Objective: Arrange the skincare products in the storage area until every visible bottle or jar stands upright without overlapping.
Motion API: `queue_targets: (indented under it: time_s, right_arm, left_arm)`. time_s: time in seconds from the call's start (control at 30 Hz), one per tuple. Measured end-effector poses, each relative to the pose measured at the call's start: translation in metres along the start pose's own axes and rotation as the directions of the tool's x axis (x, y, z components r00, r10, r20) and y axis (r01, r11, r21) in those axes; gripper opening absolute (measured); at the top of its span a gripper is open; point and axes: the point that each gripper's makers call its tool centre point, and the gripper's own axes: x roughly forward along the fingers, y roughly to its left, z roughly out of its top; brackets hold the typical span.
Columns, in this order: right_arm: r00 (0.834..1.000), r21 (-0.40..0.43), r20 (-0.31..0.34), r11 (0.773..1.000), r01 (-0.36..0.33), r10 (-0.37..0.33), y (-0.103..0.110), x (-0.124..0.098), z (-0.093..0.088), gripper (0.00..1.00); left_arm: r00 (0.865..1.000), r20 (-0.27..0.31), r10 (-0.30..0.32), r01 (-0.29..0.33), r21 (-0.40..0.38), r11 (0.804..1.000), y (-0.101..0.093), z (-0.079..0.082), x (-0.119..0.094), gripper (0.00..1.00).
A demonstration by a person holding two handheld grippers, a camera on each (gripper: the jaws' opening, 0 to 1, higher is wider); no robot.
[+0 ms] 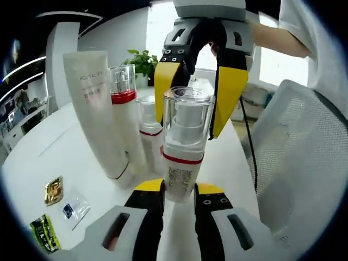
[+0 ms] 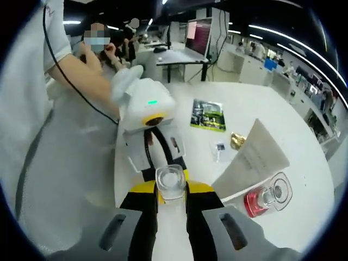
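Observation:
A white pump bottle (image 1: pixel 184 163) with a red band and a clear cap (image 2: pixel 171 182) stands upright on the white table (image 1: pixel 43 157). My left gripper (image 1: pixel 179 187) is shut on its lower body. From above, my right gripper (image 1: pixel 187 126) reaches in, and in its own view the right gripper (image 2: pixel 171 191) is shut on the clear cap. The left gripper (image 2: pixel 166 163) lies just beyond the cap there. Left of the bottle stand a white tube (image 1: pixel 95 109), a tall red-banded bottle (image 1: pixel 124 98) and a shorter white bottle (image 1: pixel 150 133), all upright.
Flat sachets lie on the table: gold (image 1: pixel 53 190), clear (image 1: pixel 73 209) and green (image 1: pixel 43 234). A potted plant (image 1: pixel 142 62) stands behind the bottles. A grey mesh chair (image 1: pixel 304 163) is at the table's edge. A person's arm (image 2: pixel 81 73) holds the left gripper.

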Motion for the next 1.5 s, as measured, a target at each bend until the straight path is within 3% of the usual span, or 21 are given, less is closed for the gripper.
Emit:
queue_targets:
  time_s: [0.37, 0.53, 0.73, 0.8, 1.17, 1.5]
  right_arm:
    - [0.999, -0.016, -0.035, 1.0, 0.026, -0.027, -0.01, 0.008, -0.01, 0.19]
    - [0.999, 0.035, 0.037, 0.999, 0.033, -0.034, -0.015, 0.005, 0.0, 0.2]
    - [0.993, 0.058, 0.067, 0.994, 0.093, -0.097, -0.025, -0.003, 0.003, 0.24]
    - [0.987, 0.087, 0.102, 0.99, 0.114, -0.123, -0.029, -0.01, 0.006, 0.24]
    - [0.959, 0.227, 0.153, 0.953, 0.2, -0.238, -0.043, -0.048, -0.006, 0.21]
    - [0.955, 0.309, 0.133, 0.926, 0.216, -0.267, -0.035, -0.052, -0.025, 0.21]
  left_arm:
    - [1.0, -0.011, -0.009, 0.009, 0.01, 1.0, 0.009, -0.008, 0.01, 0.18]
    - [1.0, -0.014, -0.006, 0.007, 0.015, 1.0, 0.015, -0.014, 0.012, 0.18]
    - [1.0, -0.011, -0.012, 0.013, 0.025, 1.0, 0.021, -0.014, 0.014, 0.17]
    - [1.0, -0.004, -0.01, 0.011, 0.022, 1.0, 0.025, -0.013, 0.015, 0.17]
    - [0.999, 0.023, -0.035, 0.033, 0.057, 0.998, 0.041, -0.015, 0.022, 0.17]
    - [0.998, 0.024, -0.059, 0.057, 0.078, 0.995, 0.049, -0.016, 0.03, 0.17]
